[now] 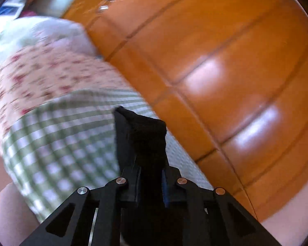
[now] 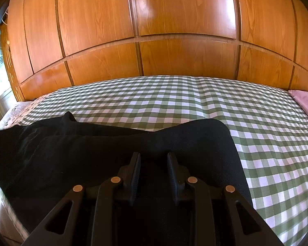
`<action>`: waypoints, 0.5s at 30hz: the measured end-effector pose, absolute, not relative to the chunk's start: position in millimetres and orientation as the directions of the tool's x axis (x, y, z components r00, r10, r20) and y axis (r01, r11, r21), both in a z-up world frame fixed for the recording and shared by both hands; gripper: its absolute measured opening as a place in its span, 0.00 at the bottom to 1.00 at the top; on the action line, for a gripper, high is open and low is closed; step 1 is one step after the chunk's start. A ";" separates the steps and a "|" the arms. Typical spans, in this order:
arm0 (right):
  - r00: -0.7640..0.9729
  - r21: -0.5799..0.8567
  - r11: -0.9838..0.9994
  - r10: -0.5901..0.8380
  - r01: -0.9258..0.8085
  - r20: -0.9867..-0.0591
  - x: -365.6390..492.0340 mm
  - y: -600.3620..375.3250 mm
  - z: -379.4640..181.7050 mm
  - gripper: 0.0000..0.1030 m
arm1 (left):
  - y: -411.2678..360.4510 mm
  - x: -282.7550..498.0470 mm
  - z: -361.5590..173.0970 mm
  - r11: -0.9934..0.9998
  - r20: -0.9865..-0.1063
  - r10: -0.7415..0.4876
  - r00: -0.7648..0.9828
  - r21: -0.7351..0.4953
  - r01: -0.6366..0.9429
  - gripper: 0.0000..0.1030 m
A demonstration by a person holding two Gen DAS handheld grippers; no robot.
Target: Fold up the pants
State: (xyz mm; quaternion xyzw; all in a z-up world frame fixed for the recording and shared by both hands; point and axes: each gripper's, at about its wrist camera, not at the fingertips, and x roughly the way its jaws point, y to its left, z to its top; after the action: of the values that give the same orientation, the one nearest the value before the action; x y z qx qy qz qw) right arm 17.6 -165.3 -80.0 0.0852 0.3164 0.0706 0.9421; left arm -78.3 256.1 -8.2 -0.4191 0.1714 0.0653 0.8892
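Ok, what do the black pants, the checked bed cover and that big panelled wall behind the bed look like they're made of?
Black pants: a soft matte knit or jersey by the look; they drape in rounded folds with no sheen. Checked bed cover: woven cloth, probably cotton gingham, flat and matte with shallow creases. Panelled wall: wood or wood veneer with a glossy varnish; grain lines and bright window reflections show on it.

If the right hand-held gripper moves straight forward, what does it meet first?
Probably the black pants, which lie just ahead of the open right hand-held gripper on the checked sheet; the fingers may already touch them.
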 end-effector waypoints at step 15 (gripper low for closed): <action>0.773 0.340 0.937 0.275 -0.082 -0.572 1.5 -172.7 -76.3 0.49 | 92.0 -43.1 43.7 0.794 -0.271 -0.443 0.854 -0.561 0.234 0.15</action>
State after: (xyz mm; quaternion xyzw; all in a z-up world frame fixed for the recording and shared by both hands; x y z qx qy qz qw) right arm 1.5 -172.7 -76.3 0.1494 0.3232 0.0962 0.9295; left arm -43.1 92.0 43.7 -0.2639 0.1985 -0.1829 0.9260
